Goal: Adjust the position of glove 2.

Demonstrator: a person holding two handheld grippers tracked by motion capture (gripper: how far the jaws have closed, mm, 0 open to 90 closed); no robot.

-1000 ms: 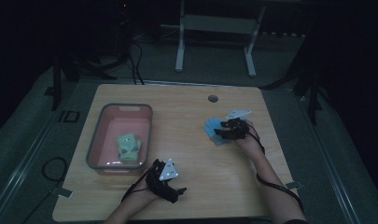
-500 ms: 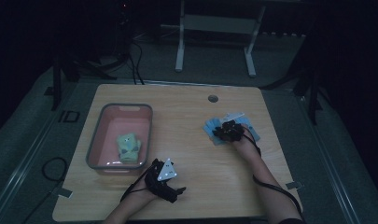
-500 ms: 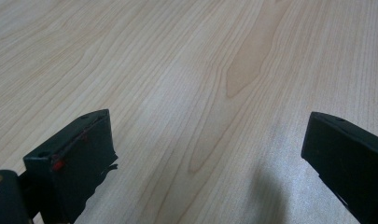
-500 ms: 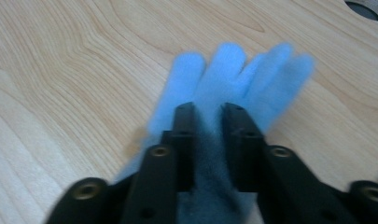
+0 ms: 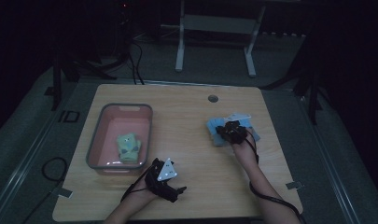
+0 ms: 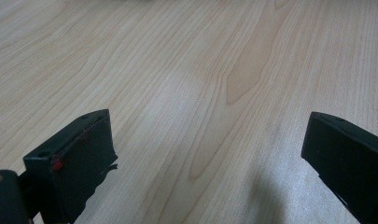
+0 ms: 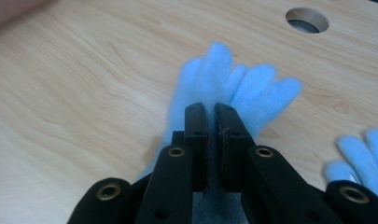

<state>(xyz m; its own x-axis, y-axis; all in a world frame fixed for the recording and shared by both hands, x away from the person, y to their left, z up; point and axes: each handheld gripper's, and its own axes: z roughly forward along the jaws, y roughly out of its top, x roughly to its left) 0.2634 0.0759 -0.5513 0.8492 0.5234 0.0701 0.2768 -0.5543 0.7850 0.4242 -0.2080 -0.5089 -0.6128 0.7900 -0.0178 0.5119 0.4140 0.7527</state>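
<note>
One item already lies in the pink bin [image 5: 99, 140] near the surface's left edge. My left claw [image 5: 170, 189] waits, jaws apart. Toward the right edge, my right claw [image 7: 211, 116] has just clamped a blue glove [image 7: 233, 86]; moving it remains.

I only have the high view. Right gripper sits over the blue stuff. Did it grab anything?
Observer: Yes. The right gripper has just been closing and is now shut on a blue glove.
Operator: One glove or two?
Observer: Two. A second glove lies apart, toward the right edge of the right gripper view.
Operator: Left gripper?
Observer: The left gripper is open, with bare table between its jaws.
</note>
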